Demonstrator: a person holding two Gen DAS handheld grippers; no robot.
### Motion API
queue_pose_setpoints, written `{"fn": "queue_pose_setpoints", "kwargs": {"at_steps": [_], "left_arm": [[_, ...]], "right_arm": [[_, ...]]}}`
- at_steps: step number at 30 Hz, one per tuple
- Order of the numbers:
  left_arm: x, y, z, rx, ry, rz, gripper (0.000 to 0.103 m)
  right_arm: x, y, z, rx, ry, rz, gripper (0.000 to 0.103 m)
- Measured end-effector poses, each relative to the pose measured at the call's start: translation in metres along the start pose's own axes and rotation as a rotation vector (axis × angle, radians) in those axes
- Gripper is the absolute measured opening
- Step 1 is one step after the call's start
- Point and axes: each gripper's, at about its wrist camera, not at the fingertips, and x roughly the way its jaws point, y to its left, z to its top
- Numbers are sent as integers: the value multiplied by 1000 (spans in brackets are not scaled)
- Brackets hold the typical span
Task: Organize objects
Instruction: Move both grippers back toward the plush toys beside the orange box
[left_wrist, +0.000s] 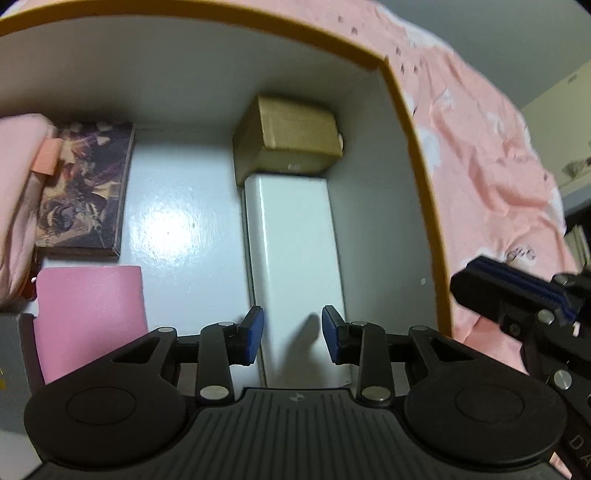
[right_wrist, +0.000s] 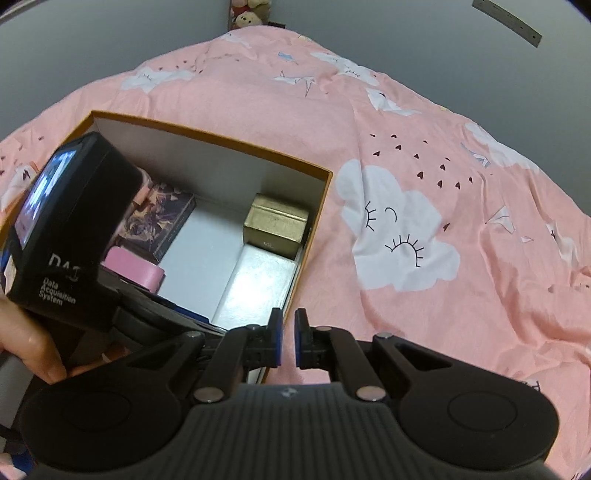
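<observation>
Pink bedding (right_wrist: 424, 155) bears a storage box (left_wrist: 413, 122); its white carton (left_wrist: 291, 240) runs lengthwise from the left tool (left_wrist: 292, 338), jaws parted.

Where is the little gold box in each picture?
Left wrist view: the gold box sits in the far right corner of the big box, above centre.
Right wrist view: the gold box is left of centre, in that same corner.
Shared landmark: the long white box lies right against it.

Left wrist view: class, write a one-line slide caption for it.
Left gripper hovers with fingers apart over a white box inside the orange-rimmed storage box, beside a gold box.
</observation>
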Motion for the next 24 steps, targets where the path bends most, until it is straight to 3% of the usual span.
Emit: {"fn": "queue_pose_setpoints", "kwargs": {"at_steps": [5, 10, 13, 17, 24], "left_arm": [[-27, -2, -11, -1, -125, 1, 38], [-66, -8, -30, 87, -220, 22, 39], [-89, -5, -47, 145, -246, 43, 39], [-117, -6, -71, 227, -283, 81, 39], [-153, -3, -113, 335, -266, 47, 39]], "right_arm": [[-17, 0, -7, 77, -46, 26, 17], [-37, 6, -22, 153, -104, 49, 22], [-52, 13, -34, 186, -150, 43, 31], [-70, 23, -55, 235, -194, 53, 34], [-93, 43, -87, 311, -254, 68, 36]]}}
